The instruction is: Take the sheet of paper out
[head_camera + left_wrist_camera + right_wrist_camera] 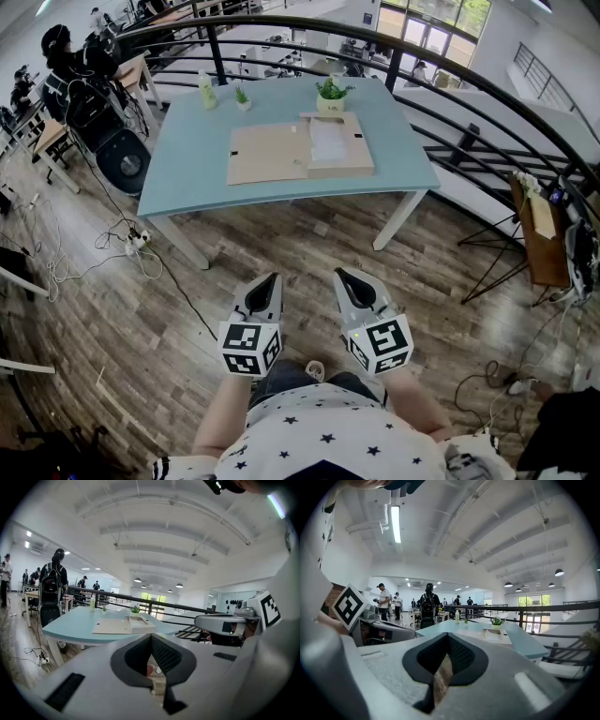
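Left gripper [271, 279]: you hold it with jaws pressed together, nothing between them, over the wood floor [281, 239], well short of the table [187, 173].
Right gripper [342, 275]: likewise closed and empty, just right of it.
Sheet of paper [330, 142]: lies in the right half of the open brown folder [267, 154] on the far table.
Potted plant [330, 94]: just beyond the folder.

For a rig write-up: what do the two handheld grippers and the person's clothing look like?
The left gripper and right gripper have light grey tapered bodies, dark textured jaw pads and a cube of black-and-white square markers. The person wears a white top with dark stars.
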Tool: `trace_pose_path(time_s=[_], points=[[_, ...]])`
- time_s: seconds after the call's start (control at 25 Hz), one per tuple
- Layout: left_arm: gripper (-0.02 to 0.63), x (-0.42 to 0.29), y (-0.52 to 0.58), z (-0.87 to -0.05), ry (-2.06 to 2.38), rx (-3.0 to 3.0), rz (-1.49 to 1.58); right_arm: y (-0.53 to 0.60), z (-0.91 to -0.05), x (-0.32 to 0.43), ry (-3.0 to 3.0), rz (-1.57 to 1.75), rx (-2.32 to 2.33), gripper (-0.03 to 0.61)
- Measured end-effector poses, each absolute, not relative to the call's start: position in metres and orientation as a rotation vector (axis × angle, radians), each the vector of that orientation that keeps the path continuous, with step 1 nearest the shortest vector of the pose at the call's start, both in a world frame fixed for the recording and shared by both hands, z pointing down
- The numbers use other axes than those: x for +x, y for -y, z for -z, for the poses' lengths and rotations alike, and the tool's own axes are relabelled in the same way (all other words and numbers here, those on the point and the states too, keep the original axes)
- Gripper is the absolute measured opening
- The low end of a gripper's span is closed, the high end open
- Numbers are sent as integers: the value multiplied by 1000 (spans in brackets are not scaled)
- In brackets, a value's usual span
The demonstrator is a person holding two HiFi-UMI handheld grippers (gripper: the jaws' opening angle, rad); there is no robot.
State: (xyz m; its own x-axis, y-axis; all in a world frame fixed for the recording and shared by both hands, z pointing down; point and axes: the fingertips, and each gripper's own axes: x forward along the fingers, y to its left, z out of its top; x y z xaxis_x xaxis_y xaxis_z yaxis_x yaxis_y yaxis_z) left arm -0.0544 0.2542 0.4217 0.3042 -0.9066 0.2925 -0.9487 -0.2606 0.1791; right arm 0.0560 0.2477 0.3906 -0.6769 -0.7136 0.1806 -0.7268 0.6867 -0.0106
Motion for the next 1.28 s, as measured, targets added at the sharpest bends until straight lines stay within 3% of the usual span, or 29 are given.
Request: trace_pose_path(time_s=[0.76,0.92,1.28], points=[[3,-40,-292,-403,1747,2223,-98,-287,-386,74,2785,-160,1122,5],[39,-32,-289,-407,1718,2239,-113,-283,-392,83,2777,-180,1124,7],[145,-15,-276,-412,1669,2267,-148,-269,-401,95,2747,-197,1124,125]])
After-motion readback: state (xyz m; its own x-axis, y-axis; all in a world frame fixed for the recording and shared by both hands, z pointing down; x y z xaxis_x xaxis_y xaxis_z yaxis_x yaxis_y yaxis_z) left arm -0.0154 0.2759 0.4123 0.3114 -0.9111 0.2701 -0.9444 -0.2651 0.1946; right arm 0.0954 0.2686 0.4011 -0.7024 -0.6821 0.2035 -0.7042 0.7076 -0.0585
